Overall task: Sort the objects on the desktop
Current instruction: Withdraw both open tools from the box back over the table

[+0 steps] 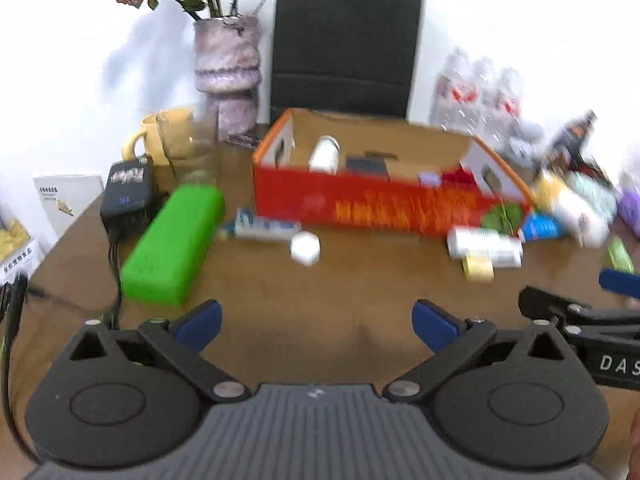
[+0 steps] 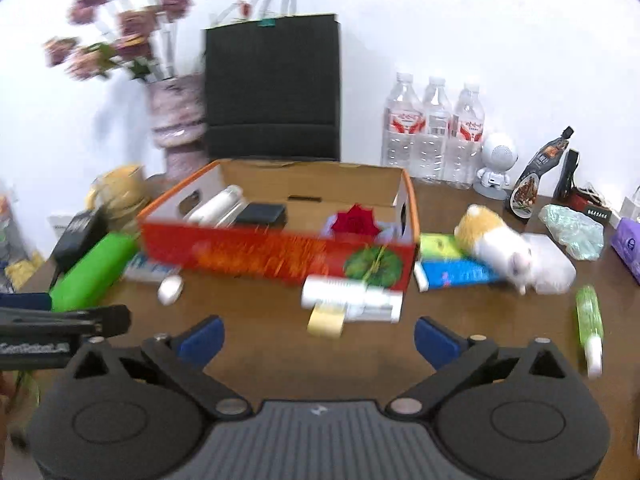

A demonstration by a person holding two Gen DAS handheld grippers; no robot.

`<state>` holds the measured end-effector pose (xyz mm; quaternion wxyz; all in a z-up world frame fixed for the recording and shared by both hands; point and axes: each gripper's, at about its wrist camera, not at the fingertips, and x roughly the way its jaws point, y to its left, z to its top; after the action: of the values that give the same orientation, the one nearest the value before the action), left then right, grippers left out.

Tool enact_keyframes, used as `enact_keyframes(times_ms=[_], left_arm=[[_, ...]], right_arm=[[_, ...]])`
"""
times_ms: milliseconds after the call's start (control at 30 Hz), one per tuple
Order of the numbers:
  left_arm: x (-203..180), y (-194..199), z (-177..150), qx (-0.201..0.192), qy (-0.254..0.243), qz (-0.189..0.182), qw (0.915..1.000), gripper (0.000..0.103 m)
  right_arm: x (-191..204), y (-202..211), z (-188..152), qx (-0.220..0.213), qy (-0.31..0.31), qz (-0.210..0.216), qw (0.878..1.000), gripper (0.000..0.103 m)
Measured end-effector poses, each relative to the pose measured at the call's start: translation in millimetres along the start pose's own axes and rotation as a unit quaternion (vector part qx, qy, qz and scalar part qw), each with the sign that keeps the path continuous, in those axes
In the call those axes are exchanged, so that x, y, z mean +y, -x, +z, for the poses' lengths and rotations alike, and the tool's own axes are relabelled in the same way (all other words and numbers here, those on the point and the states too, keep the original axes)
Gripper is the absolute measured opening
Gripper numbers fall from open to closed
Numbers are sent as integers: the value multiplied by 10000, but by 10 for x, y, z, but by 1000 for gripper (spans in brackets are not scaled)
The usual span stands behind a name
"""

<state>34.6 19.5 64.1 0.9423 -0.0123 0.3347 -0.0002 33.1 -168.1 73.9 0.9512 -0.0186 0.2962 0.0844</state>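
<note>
An open red cardboard box (image 2: 260, 256) stands mid-table and holds a white bottle (image 2: 218, 208), a black case (image 2: 262, 214) and a red rose (image 2: 356, 220). In front of it lie a white carton (image 2: 352, 300), a yellow note pad (image 2: 325, 322) and a small white case (image 2: 170, 290). A green case (image 1: 172, 244) lies left of the box, and a plush toy (image 2: 496, 244) on a blue box (image 2: 456, 274) lies to its right. My left gripper (image 1: 316, 320) and right gripper (image 2: 318, 338) hover side by side over the near table, both open with nothing between the fingers.
A vase (image 1: 228, 72), a black bag (image 2: 272, 88) and water bottles (image 2: 432, 132) line the back wall. A yellow mug (image 1: 160, 136), a glass and a black charger (image 1: 126, 188) crowd the left. A green spray bottle (image 2: 588, 316) and a purple pack (image 2: 628, 244) sit right.
</note>
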Motion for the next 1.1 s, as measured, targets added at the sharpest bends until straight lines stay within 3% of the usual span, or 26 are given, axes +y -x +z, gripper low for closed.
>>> enact_keyframes(times_ms=[133, 300, 567, 1100], left_arm=[[-38, 92, -383, -112, -293, 184, 9993, 103], [-62, 40, -592, -65, -252, 30, 9997, 103], [-165, -34, -716, 23, -437, 62, 9990, 103], [-132, -93, -733, 106, -241, 100, 9996, 103]], right_arm=[[27, 114, -419, -63, -192, -44, 9998, 103], [-4, 94, -684, 25, -257, -107, 9996, 103], [-24, 38, -825, 114, -216, -202, 9995, 103], [-50, -19, -842, 299, -346, -93, 9989, 103]])
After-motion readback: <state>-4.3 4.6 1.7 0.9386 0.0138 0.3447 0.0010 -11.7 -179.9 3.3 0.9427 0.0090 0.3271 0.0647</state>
